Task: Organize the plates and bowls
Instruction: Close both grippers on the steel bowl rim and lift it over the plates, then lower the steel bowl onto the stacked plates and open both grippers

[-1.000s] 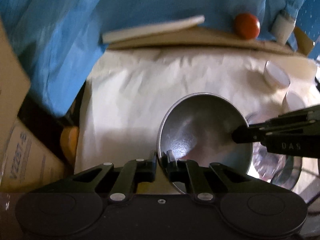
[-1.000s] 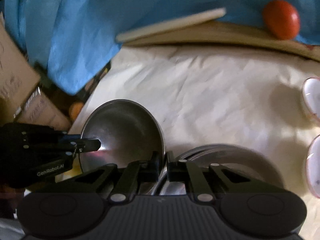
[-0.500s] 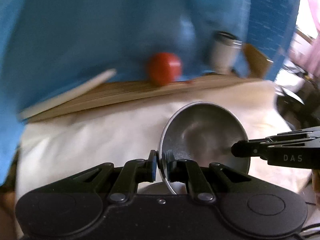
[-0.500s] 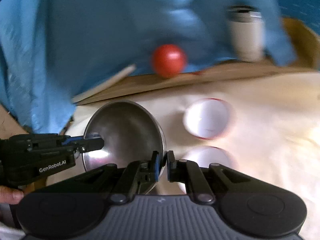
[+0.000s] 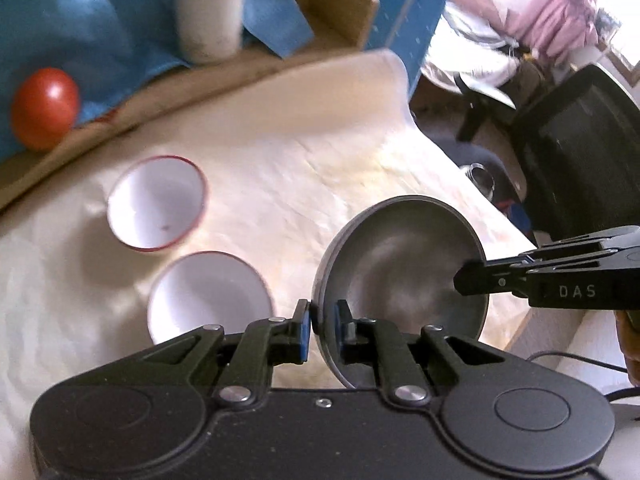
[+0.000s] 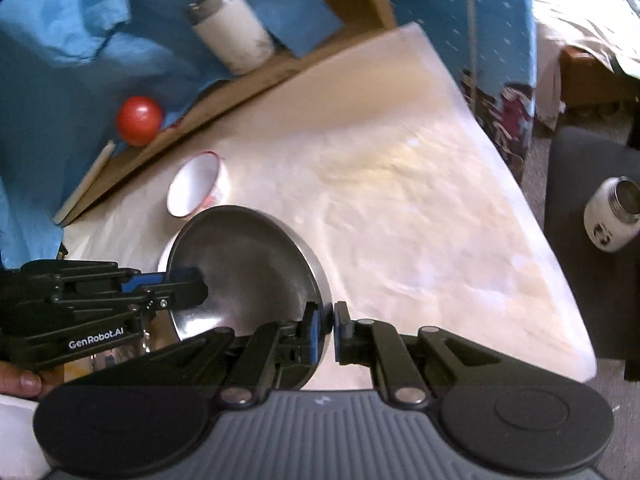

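Both grippers are carrying one steel bowl (image 5: 400, 276) between them, above the table (image 5: 320, 168) and clear of its pale cloth. The left gripper (image 5: 322, 330) is pinching the bowl's near rim, its jaws closed down to the thickness of the metal wall. The right gripper (image 6: 326, 330) is doing the same on the opposite rim, jaws equally narrow, with the wall of the steel bowl (image 6: 248, 268) sandwiched between them. The bowl is tilting on edge, its hollow facing sideways rather than up.

Taking the steel bowl as the landmark: two white bowls with red rims are sitting on the cloth beside it, the nearer white bowl (image 5: 208, 296) just beside it, the farther white bowl (image 5: 156, 202) beyond that one. A red ball (image 5: 44, 108) and a white canister (image 5: 210, 12) are standing well behind them against blue fabric.

To do this step well, I judge that both hands should be moving as one, keeping the spacing across the rim constant so neither pinch is twisting or sliding on the smooth metal. Levelling the bowl before lowering seems wise. Whether it is heading for the white bowls or for bare cloth cannot be told; either way, releasing only once it is resting steadily would be safest.
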Demonstrator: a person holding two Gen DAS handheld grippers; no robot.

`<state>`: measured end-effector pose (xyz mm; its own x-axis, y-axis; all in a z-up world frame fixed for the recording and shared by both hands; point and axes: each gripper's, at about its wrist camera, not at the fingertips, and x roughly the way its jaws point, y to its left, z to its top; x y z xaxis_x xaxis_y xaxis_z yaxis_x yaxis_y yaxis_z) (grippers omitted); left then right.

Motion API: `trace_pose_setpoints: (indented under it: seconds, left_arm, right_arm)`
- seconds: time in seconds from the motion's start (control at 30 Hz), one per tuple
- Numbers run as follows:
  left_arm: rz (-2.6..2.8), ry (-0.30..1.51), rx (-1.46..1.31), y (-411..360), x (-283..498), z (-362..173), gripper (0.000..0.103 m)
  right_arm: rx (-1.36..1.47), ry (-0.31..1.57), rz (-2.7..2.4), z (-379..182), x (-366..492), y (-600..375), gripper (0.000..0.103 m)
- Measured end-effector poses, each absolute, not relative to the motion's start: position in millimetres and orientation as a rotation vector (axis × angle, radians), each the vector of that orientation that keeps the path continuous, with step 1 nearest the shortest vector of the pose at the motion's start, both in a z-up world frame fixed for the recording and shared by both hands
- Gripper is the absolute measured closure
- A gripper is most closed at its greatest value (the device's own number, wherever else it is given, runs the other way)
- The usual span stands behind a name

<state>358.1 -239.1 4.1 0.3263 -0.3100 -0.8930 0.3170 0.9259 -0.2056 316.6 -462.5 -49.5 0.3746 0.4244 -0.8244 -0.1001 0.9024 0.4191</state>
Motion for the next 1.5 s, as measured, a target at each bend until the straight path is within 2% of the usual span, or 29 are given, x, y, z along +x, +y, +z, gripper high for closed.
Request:
trace_pose_setpoints:
  seconds: [0.6,0.67,0.97,1.07,1.2,1.3,1.37,1.43,1.5]
  left_arm:
    - [-0.313,1.370,0.040,-249,374,-28,0.085]
    - [-0.301,1.382,0.017,-245,374,-30,0.080]
    - [-0.303,1.377,-0.023,-233,369,-29,0.075]
    - [-0.310,1.375,-0.017,-229,369,-29,0.071]
    - [-0.352,1.366,-0.013,-225,368,-25,0.068]
    - [-0.404,1.343,0.010,-224,366,-19,0.055]
    - [-0.429,1.314,0.038,-223,363,-12,0.041]
    - [-0.451,1.293,0.047,-221,362,-7,0.038]
    - [-0.463,1.275,0.037,-214,360,-1,0.031]
  right_arm:
    - [0.319,1.243,0.461,-76,337,-461,0.093]
    - [0.318,1.248,0.473,-77,339,-458,0.092]
    - [0.334,1.243,0.460,-79,343,-451,0.087]
    - [0.331,1.233,0.436,-78,342,-447,0.081]
    - [0.329,1.219,0.402,-75,339,-444,0.067]
    - [0.332,1.205,0.373,-72,334,-443,0.055]
    - [0.322,1.193,0.355,-68,331,-442,0.047]
    - [0.309,1.178,0.337,-63,328,-441,0.037]
    - [0.299,1.162,0.320,-59,324,-439,0.031]
